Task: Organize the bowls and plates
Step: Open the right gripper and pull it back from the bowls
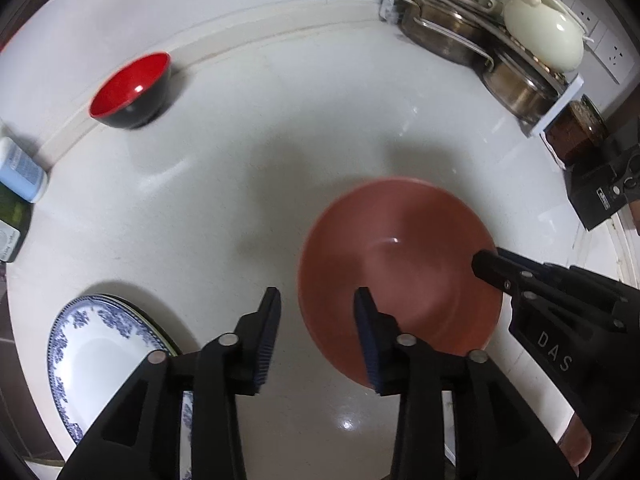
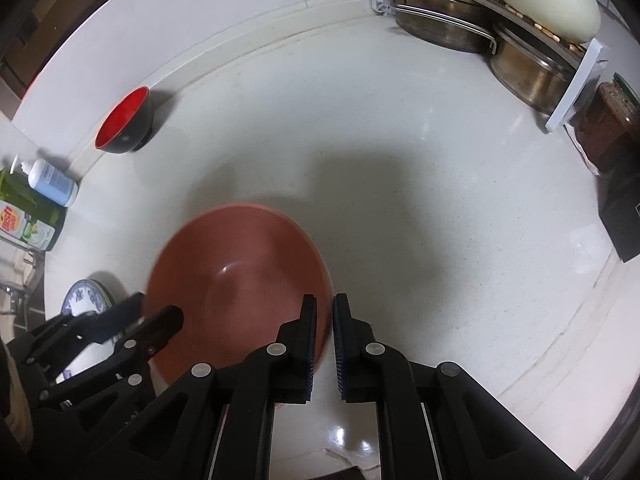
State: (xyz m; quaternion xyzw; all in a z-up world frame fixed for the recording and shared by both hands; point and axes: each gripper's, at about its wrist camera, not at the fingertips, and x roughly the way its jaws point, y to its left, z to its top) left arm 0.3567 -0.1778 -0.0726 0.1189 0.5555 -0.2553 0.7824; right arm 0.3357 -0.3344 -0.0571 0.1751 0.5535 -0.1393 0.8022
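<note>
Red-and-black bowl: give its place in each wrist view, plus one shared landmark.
Left wrist view: red-and-black bowl upper left, by the counter's back edge.
Right wrist view: the bowl left of centre, upper half, by the same edge.
Shared landmark: the brown bowl.

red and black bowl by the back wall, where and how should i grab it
Grip the red and black bowl by its thin rim, one finger inside, one outside. Come from above on the side nearest you: it stands upright and open, with the backsplash close behind.
</note>
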